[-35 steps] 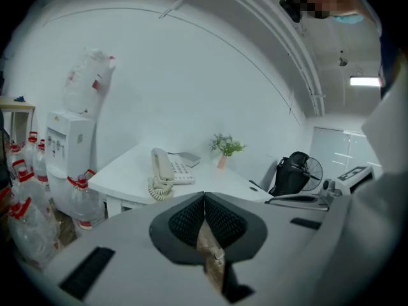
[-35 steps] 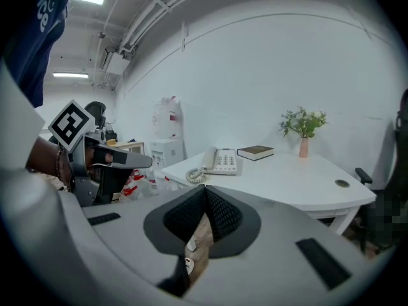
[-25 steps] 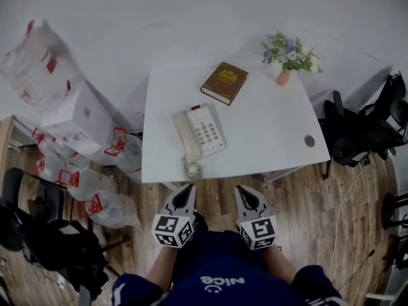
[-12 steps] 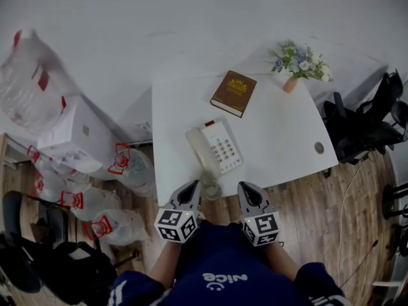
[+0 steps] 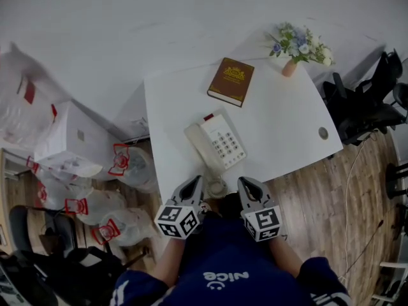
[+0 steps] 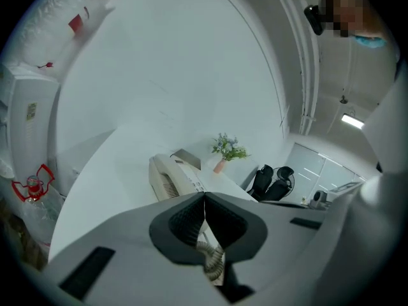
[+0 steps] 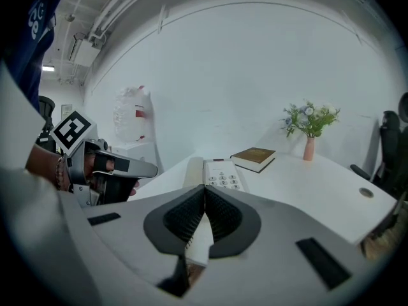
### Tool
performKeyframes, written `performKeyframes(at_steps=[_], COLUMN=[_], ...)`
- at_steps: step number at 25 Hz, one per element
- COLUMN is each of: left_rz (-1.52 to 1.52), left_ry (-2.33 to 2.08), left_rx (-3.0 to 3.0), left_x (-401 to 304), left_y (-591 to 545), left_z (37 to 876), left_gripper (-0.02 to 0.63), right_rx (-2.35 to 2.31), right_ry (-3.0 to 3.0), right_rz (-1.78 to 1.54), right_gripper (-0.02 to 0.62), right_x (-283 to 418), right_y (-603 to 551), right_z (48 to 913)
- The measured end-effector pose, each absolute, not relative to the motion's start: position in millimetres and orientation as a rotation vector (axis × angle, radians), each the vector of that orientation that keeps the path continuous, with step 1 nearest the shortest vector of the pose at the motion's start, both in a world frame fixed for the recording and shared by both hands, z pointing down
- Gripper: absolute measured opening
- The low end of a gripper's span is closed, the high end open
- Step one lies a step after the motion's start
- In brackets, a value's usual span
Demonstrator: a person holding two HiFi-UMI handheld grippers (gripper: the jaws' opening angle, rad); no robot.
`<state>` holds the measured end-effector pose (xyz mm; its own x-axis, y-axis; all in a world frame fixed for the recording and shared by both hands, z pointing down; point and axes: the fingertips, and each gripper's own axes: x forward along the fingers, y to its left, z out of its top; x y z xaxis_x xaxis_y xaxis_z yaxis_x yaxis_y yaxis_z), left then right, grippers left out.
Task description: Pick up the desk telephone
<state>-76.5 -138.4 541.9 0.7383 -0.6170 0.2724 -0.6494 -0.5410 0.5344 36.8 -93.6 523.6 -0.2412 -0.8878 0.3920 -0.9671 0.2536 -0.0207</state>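
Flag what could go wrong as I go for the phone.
1. Both the left gripper and right gripper are shut; unless opened first they would likely shove the phone toward the book.
2. The cord lies coiled at the table edge just ahead of the left gripper and may snag.
3. The handset only rests on top; a tilted lift could drop it.
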Motion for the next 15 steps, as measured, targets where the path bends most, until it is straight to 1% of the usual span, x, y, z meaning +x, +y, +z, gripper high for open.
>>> performKeyframes(at_steps=[5,15], left_rz=[0.063,0.03], left_ry=[-0.994,-1.088], left_rx=[2.265,2.172], left_x=[-76.3,-68.1], left_y=[-148.2,-170.2], left_z=[548.2,545.4], left_gripper=[0.017,0.017], right_rx=[1.683,1.551], right_ry=[-2.238,-2.324], right_rz=[0.394,0.378], right_gripper=[0.023,0.023], right_x=[46.5,59.7], right_y=[-107.1,-152.5], right_z=[529.8,515.7])
